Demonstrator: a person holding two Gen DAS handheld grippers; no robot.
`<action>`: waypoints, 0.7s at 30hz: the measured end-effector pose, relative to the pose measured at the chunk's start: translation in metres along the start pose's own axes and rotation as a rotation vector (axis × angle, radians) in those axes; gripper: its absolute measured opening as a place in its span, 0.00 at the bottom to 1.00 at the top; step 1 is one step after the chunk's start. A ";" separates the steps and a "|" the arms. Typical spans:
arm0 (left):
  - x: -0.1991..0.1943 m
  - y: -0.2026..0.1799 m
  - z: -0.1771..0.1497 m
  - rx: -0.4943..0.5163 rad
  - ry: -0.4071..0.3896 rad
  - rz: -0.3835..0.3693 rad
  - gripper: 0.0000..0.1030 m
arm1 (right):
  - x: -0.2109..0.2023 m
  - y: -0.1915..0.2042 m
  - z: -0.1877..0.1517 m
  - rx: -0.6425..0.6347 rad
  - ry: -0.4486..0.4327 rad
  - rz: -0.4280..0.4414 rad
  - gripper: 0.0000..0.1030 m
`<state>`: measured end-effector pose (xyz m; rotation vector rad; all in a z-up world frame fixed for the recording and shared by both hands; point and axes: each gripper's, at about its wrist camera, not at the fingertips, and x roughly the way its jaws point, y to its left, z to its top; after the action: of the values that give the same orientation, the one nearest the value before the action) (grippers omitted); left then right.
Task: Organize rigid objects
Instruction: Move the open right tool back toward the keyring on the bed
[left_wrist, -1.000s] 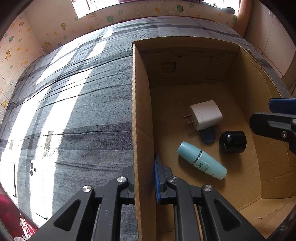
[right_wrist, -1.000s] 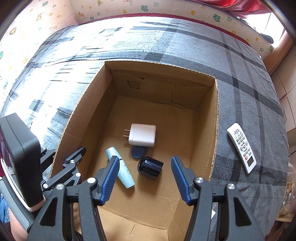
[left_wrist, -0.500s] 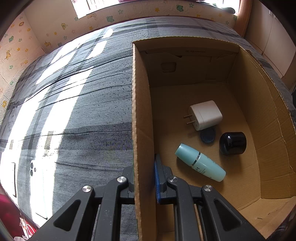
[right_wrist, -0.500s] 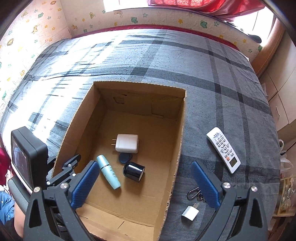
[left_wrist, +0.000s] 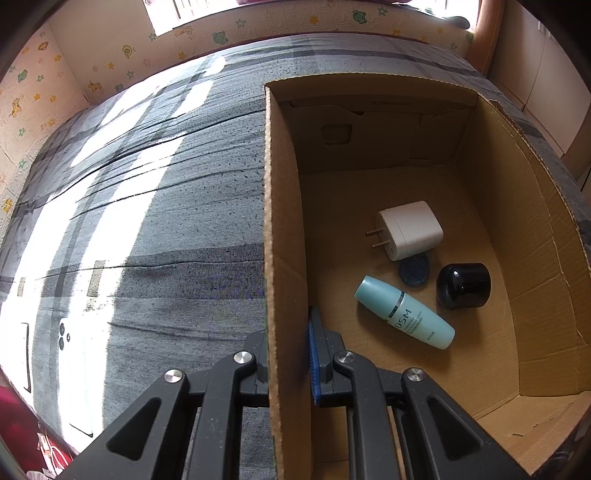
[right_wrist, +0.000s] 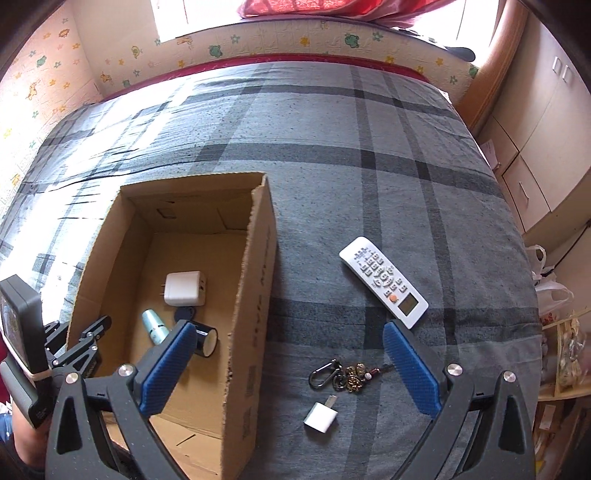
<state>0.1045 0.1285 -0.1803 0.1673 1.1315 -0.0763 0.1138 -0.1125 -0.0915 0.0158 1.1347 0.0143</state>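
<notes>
My left tongs (left_wrist: 288, 354) are clamped on the left wall of the box (left_wrist: 284, 221), one finger outside and the blue ribbed pad inside. It is plain corrugated cardboard, open-topped, sitting on the bed (right_wrist: 369, 147), whose cover is a coarse grey plaid weave. On the box floor I see a white boxy charger (left_wrist: 410, 229) with two metal prongs, a small dark blue disc (left_wrist: 414, 271) touching it, a glossy black cylinder (left_wrist: 464, 285) lying on its side, and a smooth teal bottle (left_wrist: 403, 312) lying flat with a silver band.

My right tongs (right_wrist: 286, 363) stand wide apart above the bed just right of the box, gripping nothing. Between their blue textured pads lie a metal keyring (right_wrist: 341, 374) with a carabiner and beads and a small white adapter (right_wrist: 321, 416). A flat white remote (right_wrist: 384, 282) lies beyond the right pad.
</notes>
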 end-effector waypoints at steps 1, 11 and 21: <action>0.000 0.000 0.000 0.000 0.000 0.000 0.13 | 0.002 -0.006 -0.002 0.013 0.004 -0.005 1.00; 0.000 0.001 0.000 0.000 0.000 0.000 0.13 | 0.033 -0.054 -0.025 0.113 0.058 -0.069 1.00; -0.001 -0.002 0.000 0.007 -0.001 0.008 0.13 | 0.077 -0.070 -0.050 0.171 0.135 -0.077 1.00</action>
<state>0.1035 0.1263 -0.1800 0.1779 1.1301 -0.0729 0.1012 -0.1810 -0.1843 0.1253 1.2686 -0.1525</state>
